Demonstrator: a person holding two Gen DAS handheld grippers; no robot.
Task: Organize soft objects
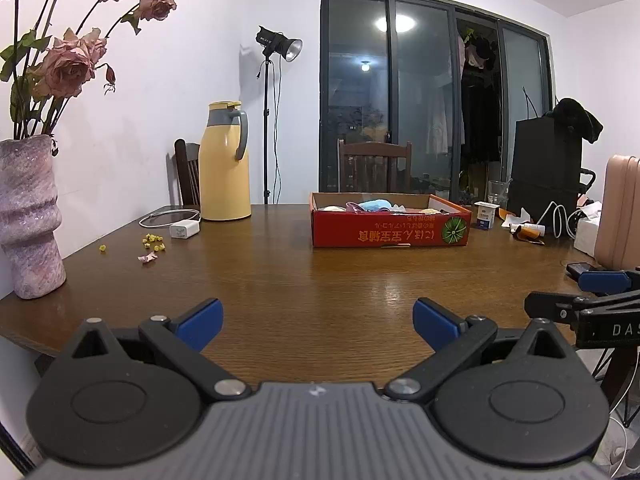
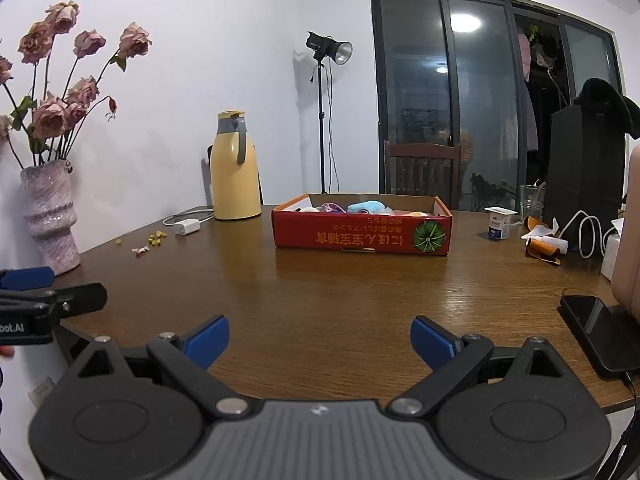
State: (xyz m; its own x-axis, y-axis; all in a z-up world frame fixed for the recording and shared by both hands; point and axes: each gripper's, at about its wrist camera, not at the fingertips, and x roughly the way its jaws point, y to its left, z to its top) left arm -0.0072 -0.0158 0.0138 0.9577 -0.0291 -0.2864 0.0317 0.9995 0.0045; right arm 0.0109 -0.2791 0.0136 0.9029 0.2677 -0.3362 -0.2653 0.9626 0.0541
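A shallow red cardboard box [image 1: 390, 233] stands on the far middle of the wooden table [image 1: 304, 280]; it also shows in the right wrist view [image 2: 360, 236]. Several soft objects lie inside it, among them a light blue one [image 1: 374, 204] [image 2: 368, 206]; the rest are mostly hidden by the box wall. My left gripper [image 1: 318, 322] is open and empty above the table's near edge. My right gripper [image 2: 320, 342] is open and empty beside it, also at the near edge. Both are well short of the box.
A yellow thermos jug [image 1: 224, 164] and a white charger with its cable [image 1: 184, 229] stand at the back left. A pink vase of roses [image 1: 28, 216] stands at the left edge. A yogurt cup [image 2: 499, 222], wrappers, a glass and a black phone [image 2: 596, 332] are at the right.
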